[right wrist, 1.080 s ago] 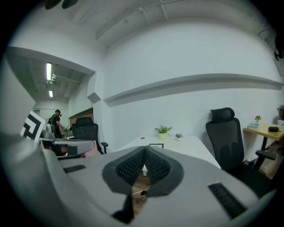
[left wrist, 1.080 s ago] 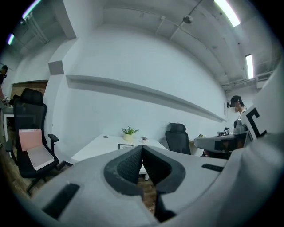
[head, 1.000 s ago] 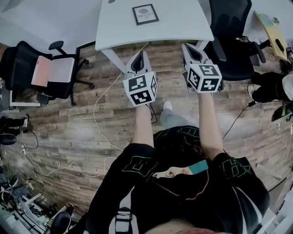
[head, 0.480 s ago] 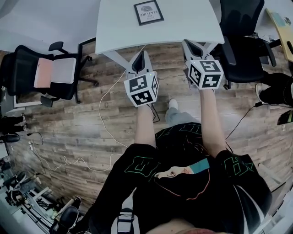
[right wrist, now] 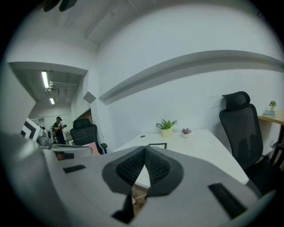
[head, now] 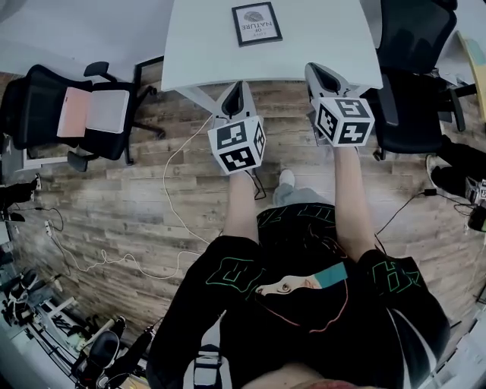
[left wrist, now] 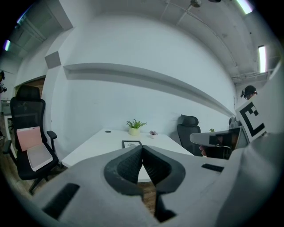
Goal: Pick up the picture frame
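The table [head: 319,45] is white. The picture frame [head: 256,23] is black with a white middle. The floor [head: 137,205] is brown wood in long stripes. The office chair [head: 34,99] is black with pink and white on its seat. The left gripper [left wrist: 142,146] and right gripper [right wrist: 144,148] are pale grey with dark ribbed pads (their cubes show black-and-white squares). The plant [left wrist: 134,123] is green.

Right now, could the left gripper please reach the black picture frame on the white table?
Probably not yet: the shut left gripper sits at the white table's edge; nothing blocks the picture frame.
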`<state>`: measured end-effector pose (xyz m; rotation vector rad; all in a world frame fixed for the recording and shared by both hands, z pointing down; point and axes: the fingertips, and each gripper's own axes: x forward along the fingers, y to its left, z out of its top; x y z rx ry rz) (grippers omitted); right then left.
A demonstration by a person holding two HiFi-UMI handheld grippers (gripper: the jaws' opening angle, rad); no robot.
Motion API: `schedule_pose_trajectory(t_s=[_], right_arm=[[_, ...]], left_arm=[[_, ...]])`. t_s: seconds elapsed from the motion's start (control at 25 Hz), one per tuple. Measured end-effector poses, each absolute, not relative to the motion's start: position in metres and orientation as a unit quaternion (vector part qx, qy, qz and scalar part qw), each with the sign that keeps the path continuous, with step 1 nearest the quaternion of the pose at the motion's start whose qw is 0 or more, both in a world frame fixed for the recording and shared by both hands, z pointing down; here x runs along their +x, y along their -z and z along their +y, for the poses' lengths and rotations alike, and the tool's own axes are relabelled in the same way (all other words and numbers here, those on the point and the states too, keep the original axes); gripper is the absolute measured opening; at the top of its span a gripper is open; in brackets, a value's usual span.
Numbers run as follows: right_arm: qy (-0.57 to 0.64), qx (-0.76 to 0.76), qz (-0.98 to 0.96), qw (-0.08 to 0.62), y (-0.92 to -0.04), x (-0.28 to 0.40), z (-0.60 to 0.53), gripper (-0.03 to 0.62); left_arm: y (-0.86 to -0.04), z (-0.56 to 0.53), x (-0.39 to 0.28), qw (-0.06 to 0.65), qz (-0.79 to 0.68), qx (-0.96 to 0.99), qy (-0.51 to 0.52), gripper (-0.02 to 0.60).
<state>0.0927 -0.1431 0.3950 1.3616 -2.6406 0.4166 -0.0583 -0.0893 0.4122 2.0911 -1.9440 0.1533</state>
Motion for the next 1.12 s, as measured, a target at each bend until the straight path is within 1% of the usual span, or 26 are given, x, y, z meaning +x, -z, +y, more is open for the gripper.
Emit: schedule_pose_trajectory(t_s=[0.2, 0.52, 0.76, 1.12], right_arm=[[-0.132, 0.455, -0.879, 0.047, -0.376, 0.099, -0.157, 0.005], [-0.117, 0.457, -0.882, 0.01, -0.344, 0.111, -0.176, 0.005], [-0.116, 0.452, -0.885, 0.002, -0.338, 0.108, -0.183, 0.005], [-0.118, 0.455, -0.883, 0.011, -0.347, 0.1, -0.214, 0.005]], left_arm=[[-0.397, -0.102, -0.052, 0.122, -0.67, 0.73, -0.065, 0.0], [-0.359, -0.121, -0.041, 0.083, -0.671, 0.735, -0.055, 0.0], [-0.351, -0.131, -0.035, 0.071, -0.664, 0.742, -0.061, 0.0], [-0.364, -0.165, -0.042, 0.08, -0.659, 0.745, -0.066, 0.0]])
